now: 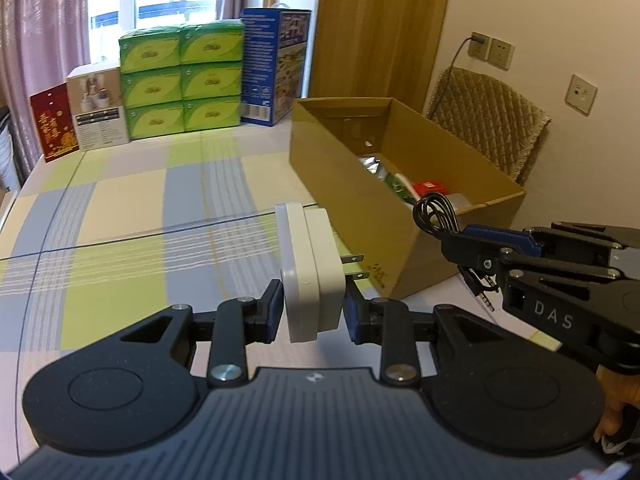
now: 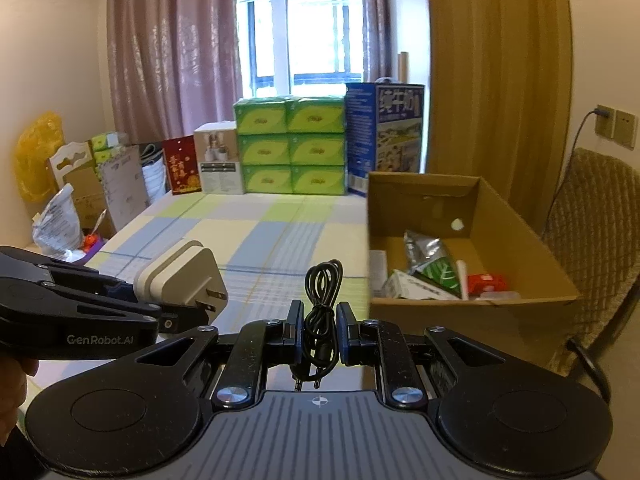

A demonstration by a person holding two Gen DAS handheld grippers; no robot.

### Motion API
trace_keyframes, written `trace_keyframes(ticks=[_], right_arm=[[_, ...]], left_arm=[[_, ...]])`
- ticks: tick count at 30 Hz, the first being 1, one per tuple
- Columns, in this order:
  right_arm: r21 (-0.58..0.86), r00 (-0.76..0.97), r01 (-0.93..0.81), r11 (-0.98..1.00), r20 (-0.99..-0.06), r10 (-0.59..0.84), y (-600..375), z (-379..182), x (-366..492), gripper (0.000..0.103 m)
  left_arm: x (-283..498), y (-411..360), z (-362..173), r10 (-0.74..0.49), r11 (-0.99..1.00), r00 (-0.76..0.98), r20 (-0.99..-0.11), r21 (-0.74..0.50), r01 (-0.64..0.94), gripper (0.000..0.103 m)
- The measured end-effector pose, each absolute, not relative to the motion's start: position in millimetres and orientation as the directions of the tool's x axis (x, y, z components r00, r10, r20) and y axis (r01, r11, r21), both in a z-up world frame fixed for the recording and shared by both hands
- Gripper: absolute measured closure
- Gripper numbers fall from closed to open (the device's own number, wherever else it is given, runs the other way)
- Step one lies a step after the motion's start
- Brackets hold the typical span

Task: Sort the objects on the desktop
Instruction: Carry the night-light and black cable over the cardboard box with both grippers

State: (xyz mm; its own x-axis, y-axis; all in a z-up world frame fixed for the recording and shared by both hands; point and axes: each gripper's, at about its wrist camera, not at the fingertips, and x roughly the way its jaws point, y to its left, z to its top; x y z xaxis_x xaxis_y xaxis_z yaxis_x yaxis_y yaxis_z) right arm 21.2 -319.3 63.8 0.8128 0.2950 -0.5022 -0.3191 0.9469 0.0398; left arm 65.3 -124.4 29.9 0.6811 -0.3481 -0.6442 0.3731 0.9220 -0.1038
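My left gripper [image 1: 313, 312] is shut on a white plug adapter [image 1: 310, 268], held above the checked tablecloth [image 1: 120, 220] with its prongs pointing right toward the cardboard box [image 1: 352, 200]. The same plug adapter [image 2: 180, 276] shows at the left of the right wrist view. My right gripper [image 2: 318, 326] is shut on a coiled black audio cable [image 2: 322, 292], its jack ends hanging below the fingers. In the left wrist view that cable [image 1: 436, 212] hangs just in front of the box's near right corner. The open cardboard box [image 2: 472, 308] holds packets and a red item.
Green tissue packs [image 2: 290, 146], a blue carton [image 2: 384, 132], a white box [image 2: 218, 164] and a red box [image 2: 182, 166] line the table's far edge. A padded chair [image 2: 600, 216] stands right of the box. Bags and boxes [image 2: 80, 200] clutter the floor at left.
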Motion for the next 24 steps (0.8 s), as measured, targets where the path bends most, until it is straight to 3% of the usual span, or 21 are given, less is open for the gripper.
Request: trace_keyframes(ticks=[24], right_arm=[[0.031,0.859,-0.174,0.984,-0.485,0.167,-425.0,102.8,58.8,0.090]], left_arm=[[98.8,-237.3,73.4,-0.479,0.845,0.631,-0.610,-0.125,0.521,0.077]])
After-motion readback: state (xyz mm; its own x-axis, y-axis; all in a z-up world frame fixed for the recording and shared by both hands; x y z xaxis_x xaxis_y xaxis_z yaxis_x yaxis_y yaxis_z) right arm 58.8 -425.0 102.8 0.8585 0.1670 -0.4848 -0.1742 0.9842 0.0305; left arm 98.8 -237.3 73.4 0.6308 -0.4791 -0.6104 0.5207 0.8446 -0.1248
